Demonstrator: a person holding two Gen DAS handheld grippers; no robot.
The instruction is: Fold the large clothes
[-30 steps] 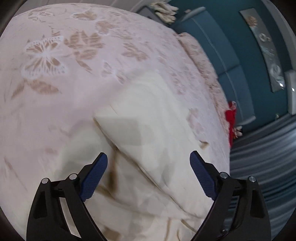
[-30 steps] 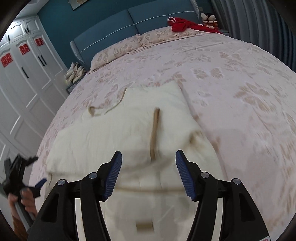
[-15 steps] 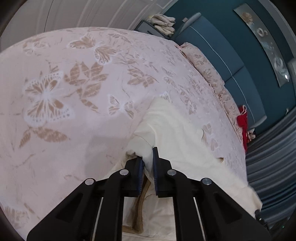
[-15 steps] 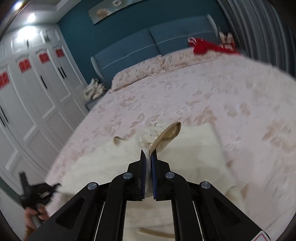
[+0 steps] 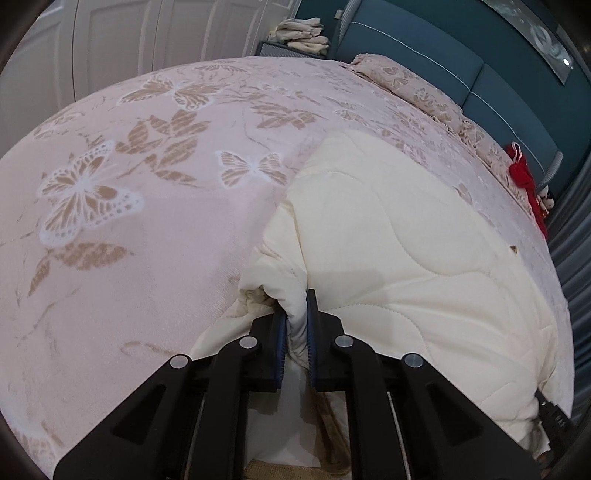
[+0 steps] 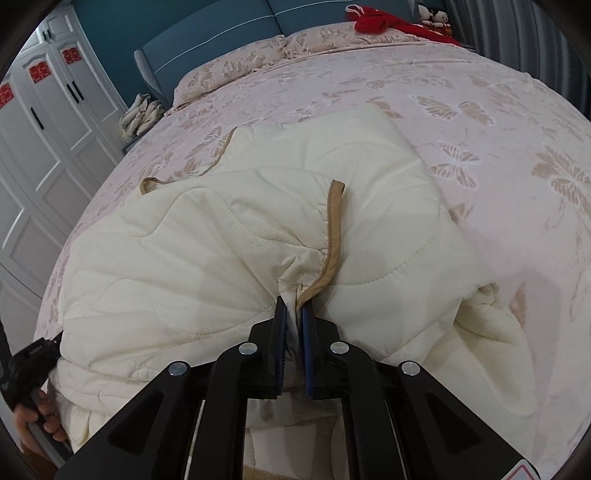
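Both grippers had come down and shut; the left gripper (image 5: 295,314) and right gripper (image 6: 293,314) each pinched the puffy, cream, quilted coat (image 6: 229,236) with tan trim, lying on the pink butterfly bed (image 6: 480,122).

Bare butterfly-print bedspread (image 5: 129,221) lies open to the left of my left gripper (image 5: 295,321) and to the right of my right gripper (image 6: 293,317). The bunched cream quilted coat (image 6: 221,236) fills the middle between them. Pillows (image 6: 236,66) and a red garment (image 6: 388,20) block the far end.
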